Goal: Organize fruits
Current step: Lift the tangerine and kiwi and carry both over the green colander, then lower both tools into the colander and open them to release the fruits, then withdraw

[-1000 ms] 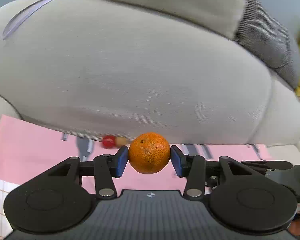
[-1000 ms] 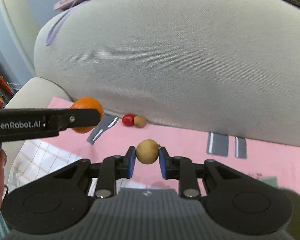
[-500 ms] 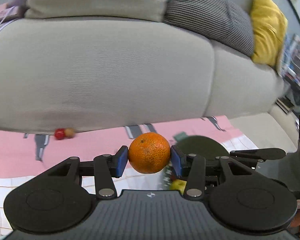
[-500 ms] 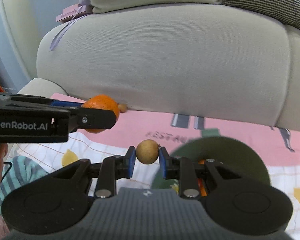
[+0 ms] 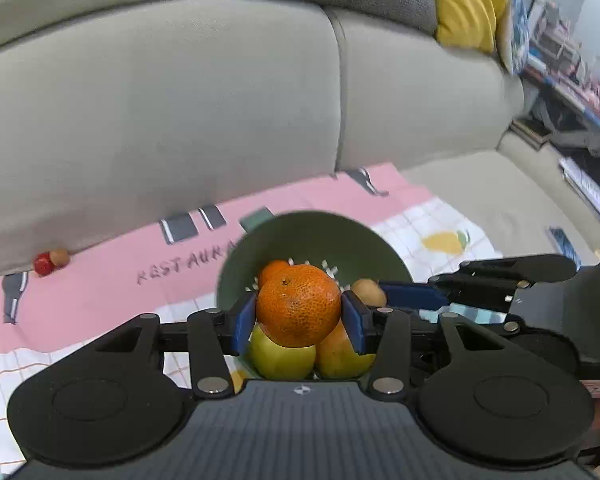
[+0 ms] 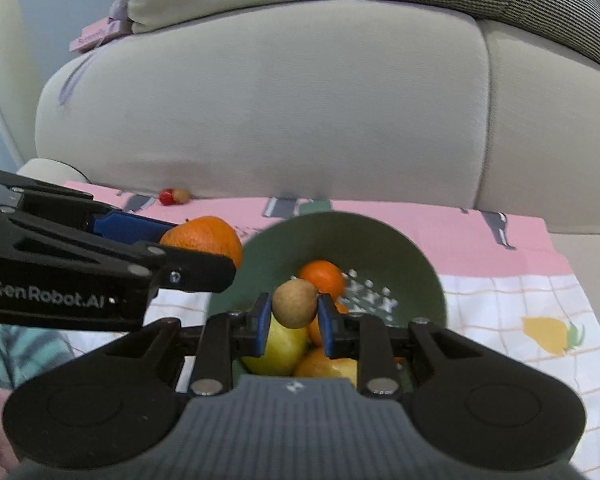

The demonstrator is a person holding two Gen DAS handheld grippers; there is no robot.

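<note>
My left gripper (image 5: 298, 312) is shut on an orange mandarin (image 5: 298, 305) and holds it above the near rim of a green colander bowl (image 5: 320, 236). My right gripper (image 6: 294, 312) is shut on a small brown longan (image 6: 294, 303) over the same bowl (image 6: 380, 240). The bowl holds another mandarin (image 6: 321, 277), a yellow-green fruit (image 5: 282, 356) and a yellow-orange fruit (image 5: 340, 356). In the right wrist view the left gripper's mandarin (image 6: 204, 238) shows at the left of the bowl. In the left wrist view the longan (image 5: 367, 292) shows at the right.
The bowl stands on a pink and white checked cloth (image 5: 100, 280) on a grey sofa seat, in front of the backrest (image 6: 300, 100). A small red fruit (image 5: 43, 264) and a small brown fruit (image 5: 60, 257) lie at the backrest's foot. A yellow cushion (image 5: 468, 0) is at the far right.
Both grippers have swung right and down with their fruits, from facing the backrest to hanging over the green bowl. Both stay shut.
</note>
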